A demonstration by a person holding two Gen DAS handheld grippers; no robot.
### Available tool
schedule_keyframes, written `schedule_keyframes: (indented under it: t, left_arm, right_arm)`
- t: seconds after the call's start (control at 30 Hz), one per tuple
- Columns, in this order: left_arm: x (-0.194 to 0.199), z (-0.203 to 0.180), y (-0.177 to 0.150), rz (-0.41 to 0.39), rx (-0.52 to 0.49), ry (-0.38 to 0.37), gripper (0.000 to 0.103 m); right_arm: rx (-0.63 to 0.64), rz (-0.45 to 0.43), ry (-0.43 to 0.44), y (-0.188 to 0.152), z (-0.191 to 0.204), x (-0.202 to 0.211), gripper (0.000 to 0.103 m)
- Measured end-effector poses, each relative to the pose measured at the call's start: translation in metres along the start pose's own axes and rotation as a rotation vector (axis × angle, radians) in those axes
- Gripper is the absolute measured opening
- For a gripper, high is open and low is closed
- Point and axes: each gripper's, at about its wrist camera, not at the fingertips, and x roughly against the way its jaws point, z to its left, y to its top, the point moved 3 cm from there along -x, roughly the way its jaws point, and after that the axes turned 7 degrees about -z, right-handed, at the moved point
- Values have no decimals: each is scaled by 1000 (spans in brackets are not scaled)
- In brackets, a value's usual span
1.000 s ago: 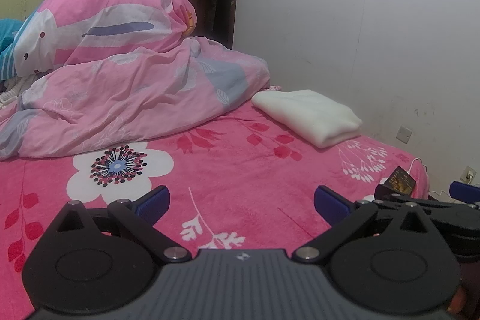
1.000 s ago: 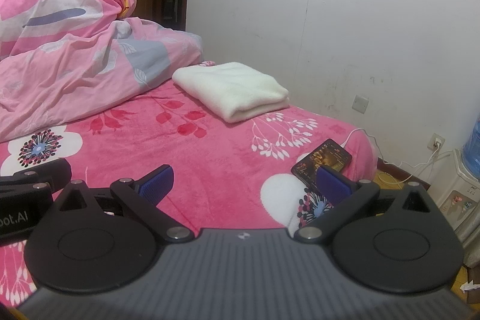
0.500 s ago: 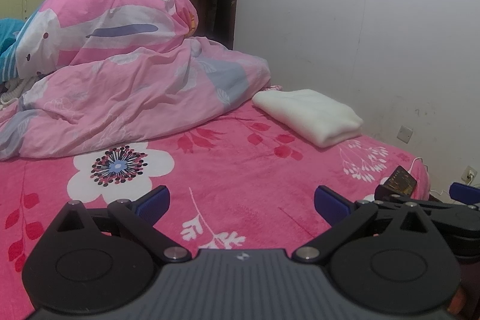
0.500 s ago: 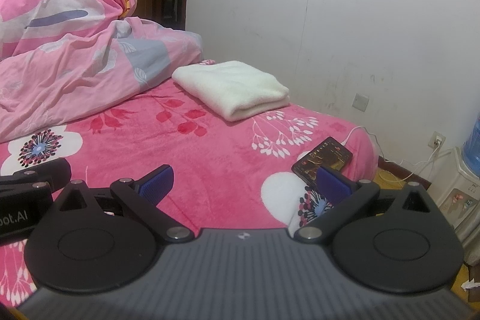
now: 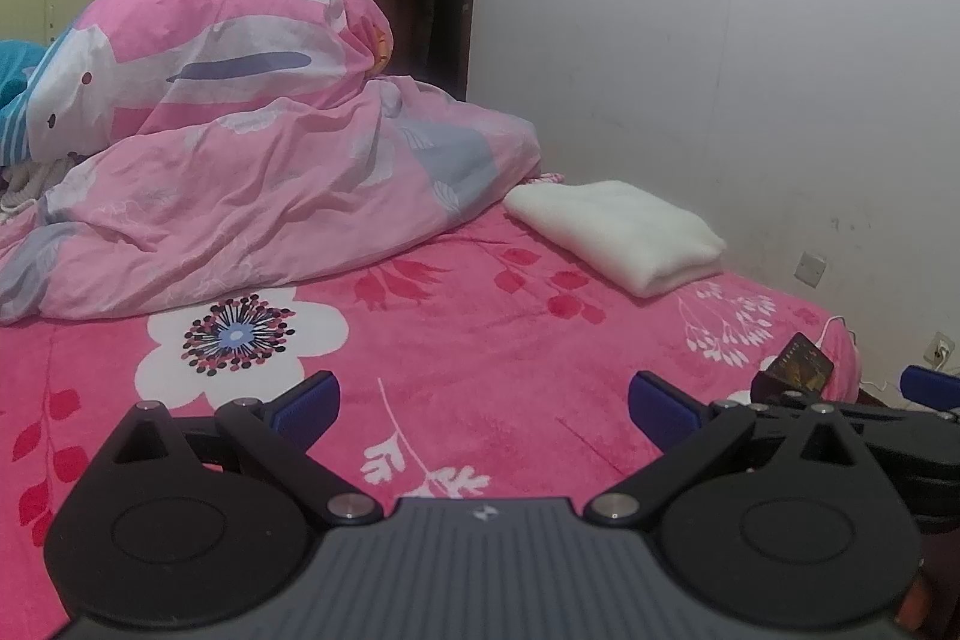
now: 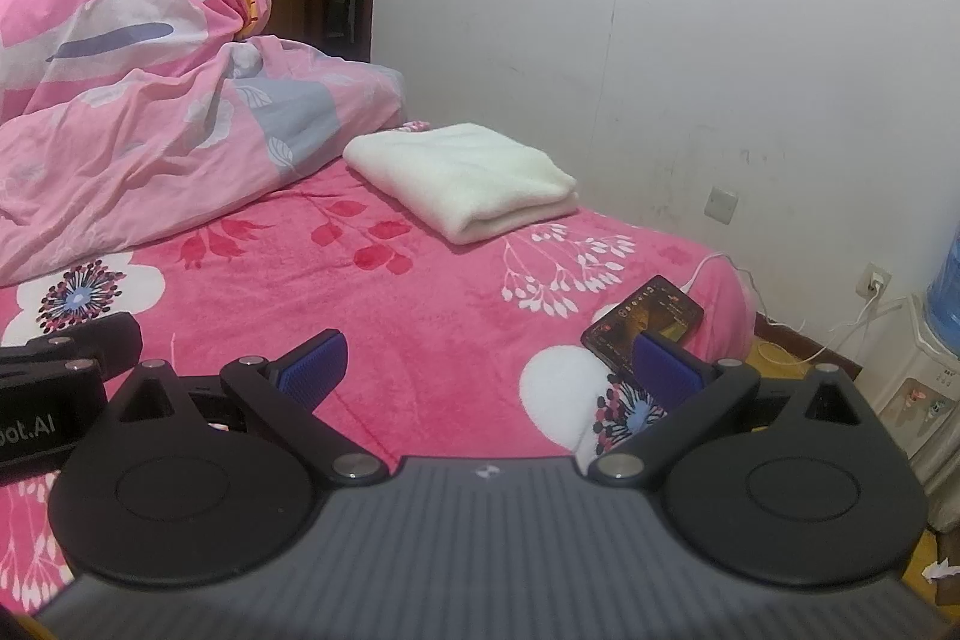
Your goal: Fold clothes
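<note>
A cream-white garment (image 5: 618,232) (image 6: 465,184) lies folded in a neat rectangle on the pink floral bedspread (image 5: 492,340) (image 6: 372,304), near the wall at the far right of the bed. My left gripper (image 5: 483,403) hovers open over the near part of the bed, well short of the garment, with nothing between its blue pads. To its right my right gripper (image 6: 489,361) is open and empty too. Its fingers show at the right edge of the left wrist view, and the left gripper's body shows at the left edge of the right wrist view.
A crumpled pink quilt (image 5: 240,172) (image 6: 150,112) is heaped at the far left of the bed. A phone (image 6: 645,319) (image 5: 801,364) on a white charging cable lies at the bed's right corner. A white wall bounds the right side; a water dispenser (image 6: 936,316) stands beyond the bed.
Both views have shifted very slightly; the grippers stay open and the folded garment has not moved.
</note>
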Motion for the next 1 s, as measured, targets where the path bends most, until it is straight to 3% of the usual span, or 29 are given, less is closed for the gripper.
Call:
schedule_keyframes:
  t: [1.0]
  left_arm:
    - [-2,4,3,-3,1,12,103]
  right_arm:
    - [6,3,7,-1,4,2,102]
